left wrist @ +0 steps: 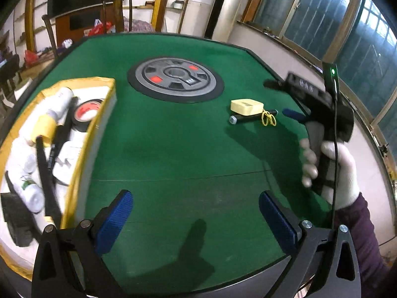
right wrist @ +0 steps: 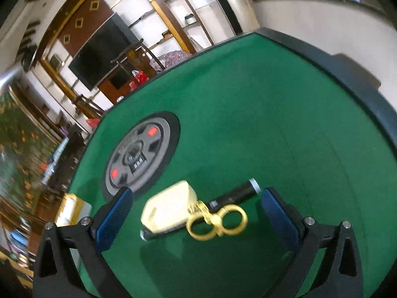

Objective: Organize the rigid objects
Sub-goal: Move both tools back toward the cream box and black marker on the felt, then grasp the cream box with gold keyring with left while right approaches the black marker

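A cream block (right wrist: 168, 208) lies on the green felt beside a black cylinder with silver ends (right wrist: 235, 193) and a pair of yellow rings (right wrist: 218, 221). My right gripper (right wrist: 197, 198) hovers just short of them, open wide, nothing touching its blue pads. The left wrist view shows the same block (left wrist: 247, 106), cylinder (left wrist: 250, 118) and rings (left wrist: 269, 119), with the right gripper (left wrist: 280, 99) held by a white-gloved hand (left wrist: 342, 171). My left gripper (left wrist: 196, 198) is open over bare felt, right of a yellow-rimmed box (left wrist: 99, 121).
The box holds several items, among them a red-cored tape roll (left wrist: 86, 114), a yellow roll (left wrist: 43, 126) and white bottles. A grey round hub (left wrist: 175, 79) sits in the table's middle. The table's dark rim (right wrist: 347, 74) curves round the far side.
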`<act>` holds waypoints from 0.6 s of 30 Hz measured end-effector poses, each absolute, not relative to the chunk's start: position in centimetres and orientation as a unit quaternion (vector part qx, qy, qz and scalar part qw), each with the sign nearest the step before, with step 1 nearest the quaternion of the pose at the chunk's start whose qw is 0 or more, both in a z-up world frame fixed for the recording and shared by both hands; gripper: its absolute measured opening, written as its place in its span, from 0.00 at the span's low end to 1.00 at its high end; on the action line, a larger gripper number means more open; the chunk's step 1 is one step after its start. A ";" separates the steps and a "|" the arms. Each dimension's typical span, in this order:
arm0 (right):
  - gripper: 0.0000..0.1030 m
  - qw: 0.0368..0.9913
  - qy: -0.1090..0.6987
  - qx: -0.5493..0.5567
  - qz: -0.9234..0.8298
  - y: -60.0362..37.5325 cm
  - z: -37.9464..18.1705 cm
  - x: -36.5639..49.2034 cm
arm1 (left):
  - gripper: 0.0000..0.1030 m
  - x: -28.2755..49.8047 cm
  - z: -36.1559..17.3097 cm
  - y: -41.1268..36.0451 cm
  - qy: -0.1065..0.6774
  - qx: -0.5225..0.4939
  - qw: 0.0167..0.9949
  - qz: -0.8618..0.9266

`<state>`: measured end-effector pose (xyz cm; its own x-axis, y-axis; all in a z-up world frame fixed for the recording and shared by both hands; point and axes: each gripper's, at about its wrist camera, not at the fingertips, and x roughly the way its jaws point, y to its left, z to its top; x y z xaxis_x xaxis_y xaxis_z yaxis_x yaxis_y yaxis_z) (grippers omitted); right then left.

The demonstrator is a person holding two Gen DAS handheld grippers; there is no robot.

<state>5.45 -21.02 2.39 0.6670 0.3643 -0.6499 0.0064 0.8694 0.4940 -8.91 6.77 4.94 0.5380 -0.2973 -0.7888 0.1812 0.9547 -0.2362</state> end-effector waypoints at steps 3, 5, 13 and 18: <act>1.00 0.884 0.375 0.248 0.130 -20.9 3.0 6.4 | 0.99 -8.8 4.7 6.0 0.465 -0.060 0.872 -0.142; 1.00 0.868 0.398 0.252 0.156 -20.2 2.2 7.8 | 0.99 -8.8 4.7 5.8 0.466 -0.057 0.871 -0.145; 1.00 0.738 0.452 0.270 0.422 -13.8 1.1 6.3 | 0.99 -8.4 4.9 6.1 0.461 -0.061 0.873 -0.149; 1.00 0.705 0.430 0.251 0.505 -11.9 2.8 3.4 | 0.99 -8.1 5.3 5.7 0.460 -0.057 0.873 -0.153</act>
<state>3.42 -11.94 2.85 0.1199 0.9280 -0.3527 -0.4972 0.3636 0.7878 -8.07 5.72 5.25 0.5303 -0.3198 -0.7852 0.2151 0.9466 -0.2402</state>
